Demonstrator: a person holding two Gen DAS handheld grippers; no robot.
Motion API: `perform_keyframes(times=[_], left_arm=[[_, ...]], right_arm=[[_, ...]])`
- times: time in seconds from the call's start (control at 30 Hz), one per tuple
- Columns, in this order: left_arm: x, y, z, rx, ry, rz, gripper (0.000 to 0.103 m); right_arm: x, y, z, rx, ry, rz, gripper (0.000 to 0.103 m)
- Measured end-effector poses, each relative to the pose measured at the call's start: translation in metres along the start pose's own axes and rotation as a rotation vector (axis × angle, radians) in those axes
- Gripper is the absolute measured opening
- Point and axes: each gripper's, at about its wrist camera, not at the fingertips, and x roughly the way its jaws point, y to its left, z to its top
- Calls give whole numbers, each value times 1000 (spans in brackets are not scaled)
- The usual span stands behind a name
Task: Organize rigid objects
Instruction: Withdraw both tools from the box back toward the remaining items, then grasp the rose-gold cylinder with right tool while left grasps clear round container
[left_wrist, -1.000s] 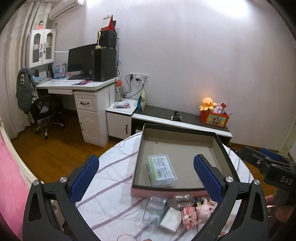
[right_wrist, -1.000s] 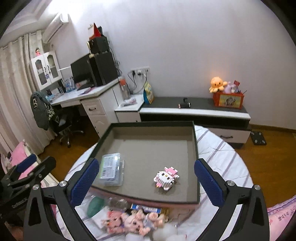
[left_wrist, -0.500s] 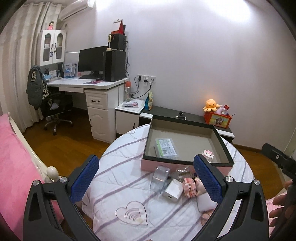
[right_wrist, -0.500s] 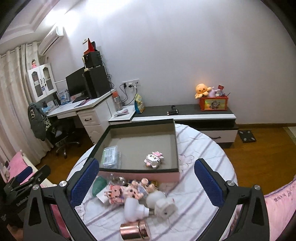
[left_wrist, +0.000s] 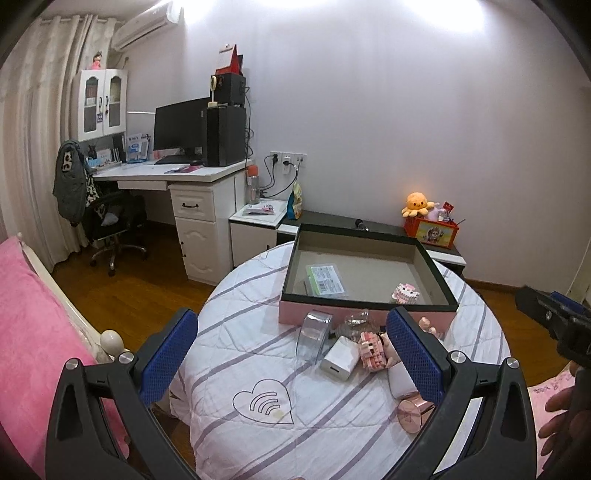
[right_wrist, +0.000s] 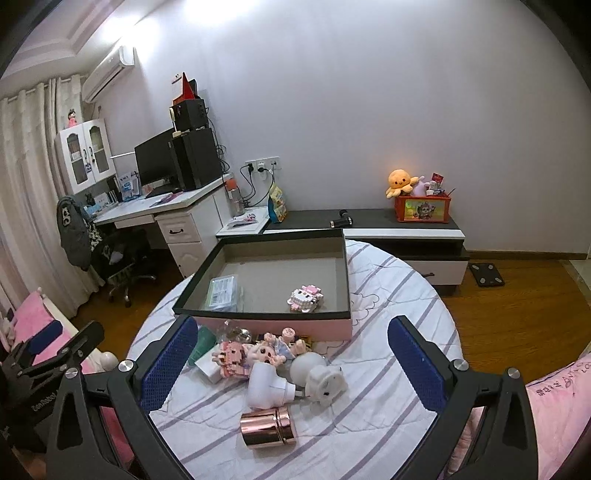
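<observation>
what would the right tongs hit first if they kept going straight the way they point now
Probably the white plug-in device in the pile of small toys before the pink box, or the rose-gold canister if the line runs lower; depth is unclear.

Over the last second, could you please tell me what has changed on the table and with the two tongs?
Both tongs, left and right, drew back from the box toward the table's near edge, open and empty, nothing gripped or released. The block-built pink cat figure and the clear labelled case lie in the box as before; the pile in front is unmoved.

Round striped table, pink box, toy pile, copper tin
</observation>
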Motion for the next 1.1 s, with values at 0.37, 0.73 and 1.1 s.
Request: perform_keyframes(times=[0.37, 0.73, 1.1], left_arm=[[52, 7, -47, 19, 164, 23, 103], [81, 2, -59, 32, 237, 19, 103], [99, -2, -60, 47, 258, 4, 103]], right_arm=[[57, 9, -75, -67, 276, 20, 103], [107, 9, -109, -66, 415, 33, 97], [93, 12, -98, -79, 373, 114, 56]])
